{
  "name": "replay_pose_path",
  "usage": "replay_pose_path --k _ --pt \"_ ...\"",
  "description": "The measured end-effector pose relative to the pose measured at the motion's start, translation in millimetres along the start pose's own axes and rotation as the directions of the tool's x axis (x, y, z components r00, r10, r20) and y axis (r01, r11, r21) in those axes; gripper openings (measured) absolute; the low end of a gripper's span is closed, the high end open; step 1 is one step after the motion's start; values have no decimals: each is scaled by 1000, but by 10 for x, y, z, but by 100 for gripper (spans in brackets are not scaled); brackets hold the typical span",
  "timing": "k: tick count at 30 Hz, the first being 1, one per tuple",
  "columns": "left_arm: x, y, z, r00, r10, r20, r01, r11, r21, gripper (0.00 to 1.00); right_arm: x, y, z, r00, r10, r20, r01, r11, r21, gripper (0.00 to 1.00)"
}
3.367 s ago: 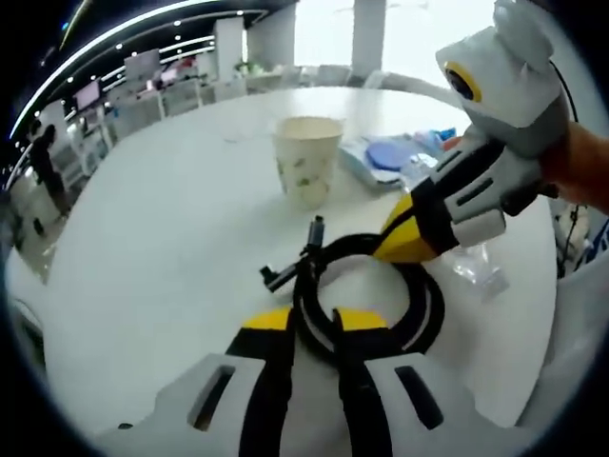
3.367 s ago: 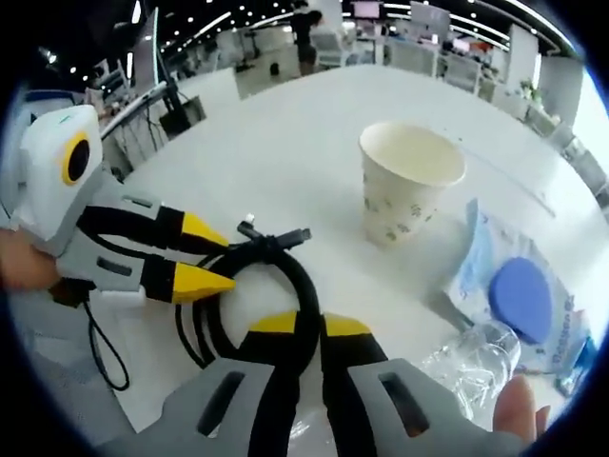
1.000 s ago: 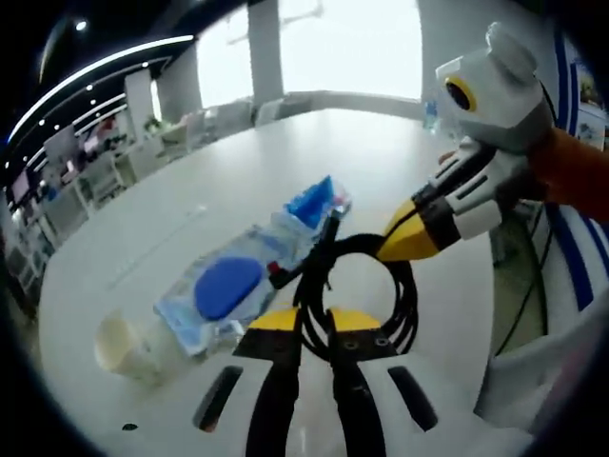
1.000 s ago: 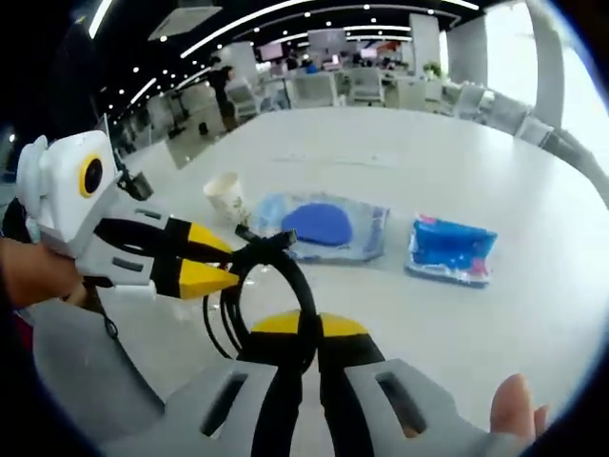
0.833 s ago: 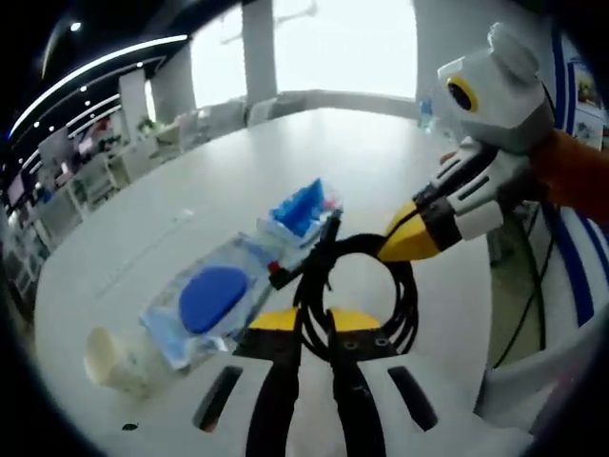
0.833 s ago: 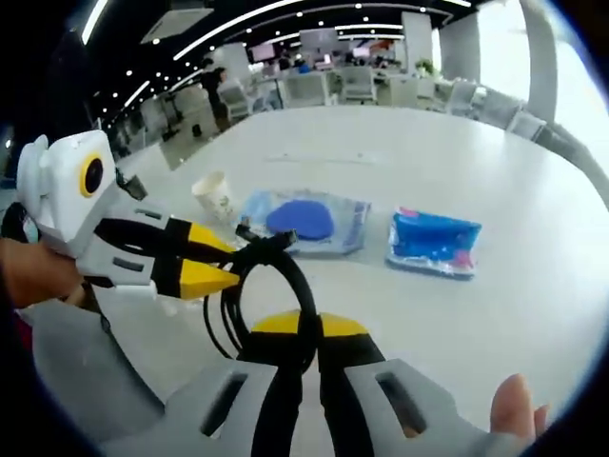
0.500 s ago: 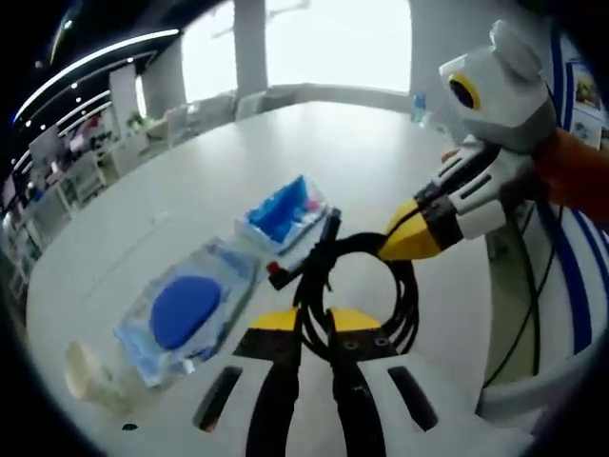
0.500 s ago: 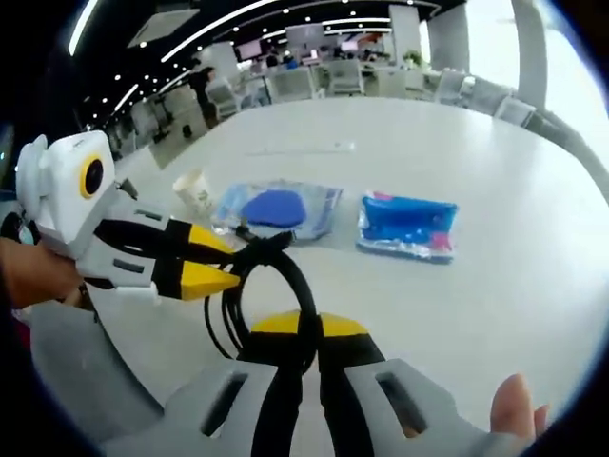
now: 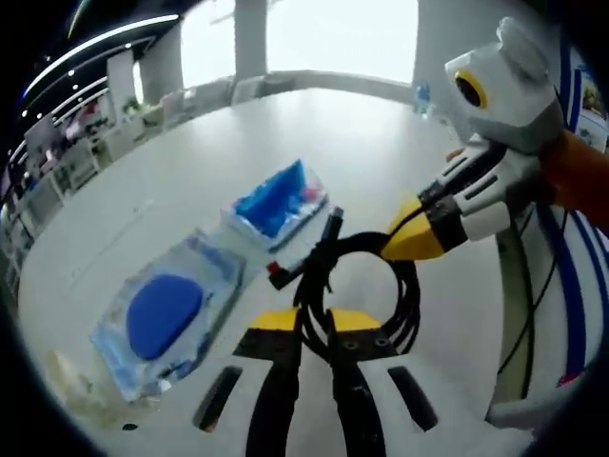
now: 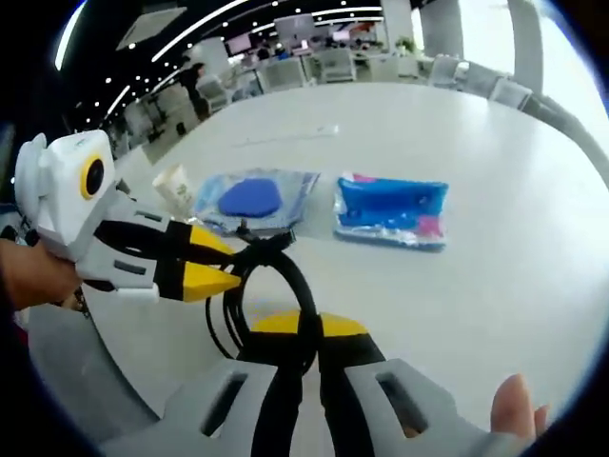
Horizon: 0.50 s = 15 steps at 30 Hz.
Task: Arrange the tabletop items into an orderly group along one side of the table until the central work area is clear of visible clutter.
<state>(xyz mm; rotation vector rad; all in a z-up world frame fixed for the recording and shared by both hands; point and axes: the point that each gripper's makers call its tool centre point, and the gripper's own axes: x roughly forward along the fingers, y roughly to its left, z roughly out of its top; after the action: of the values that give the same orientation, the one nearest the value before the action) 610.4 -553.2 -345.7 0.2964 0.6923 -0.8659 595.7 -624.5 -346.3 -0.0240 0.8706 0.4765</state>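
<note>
1. Plainly pinched from both sides: a coiled black cable [image 9: 366,286], held above the white counter [image 9: 171,190] between the two tools.
2. In the left gripper view, left tool [image 9: 314,324] with its yellow-tipped jaws pressed together on the near side of the coil, strands passing up between them.
3. In the same view, right tool [image 9: 404,243] reaching in from the right, yellow tips closed on the far right of the loop; orange sleeve [image 9: 580,176] behind it.
4. In the right gripper view, right tool [image 10: 300,328] clamped tight on the lower arc of the cable [image 10: 285,276], jaws nearly meeting around it.
5. There too, left tool [image 10: 214,262] entering from the left, its two yellow tips close together on the left side of the coil; a hand [image 10: 33,271] gripping its body.
6. Cable plug ends [image 9: 328,228] sticking out from the top of the coil, toward the packets.
7. Beyond the coil on the counter: a clear packet with a blue round pad [image 10: 249,200], and beside it, apart, a blue pouch [image 10: 390,211] with a pink corner.
8. In the left gripper view, the same packet [image 9: 166,309] lower left and pouch [image 9: 276,200] above it, lying side by side.
9. Paper cup [image 10: 176,188] standing just left of the clear packet, touching or nearly touching its edge; cannot tell which.
10. Fingertip [image 10: 514,400] at the lower right edge of the right gripper view.
</note>
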Motion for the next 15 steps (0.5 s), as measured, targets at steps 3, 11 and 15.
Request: replay_pose_path --k 3,11,15 --pt "33 17 -18 1000 0 -7 0 1000 -9 8 47 -23 -6 1000 2 -8 -2 1000 3 4" --pt "152 101 -101 1000 2 -26 -3 999 -42 8 173 -60 -4 1000 8 -26 -8 1000 13 4" --pt "215 136 -139 999 0 -36 -2 998 -65 8 236 -82 -10 999 6 -33 -5 1000 15 4"
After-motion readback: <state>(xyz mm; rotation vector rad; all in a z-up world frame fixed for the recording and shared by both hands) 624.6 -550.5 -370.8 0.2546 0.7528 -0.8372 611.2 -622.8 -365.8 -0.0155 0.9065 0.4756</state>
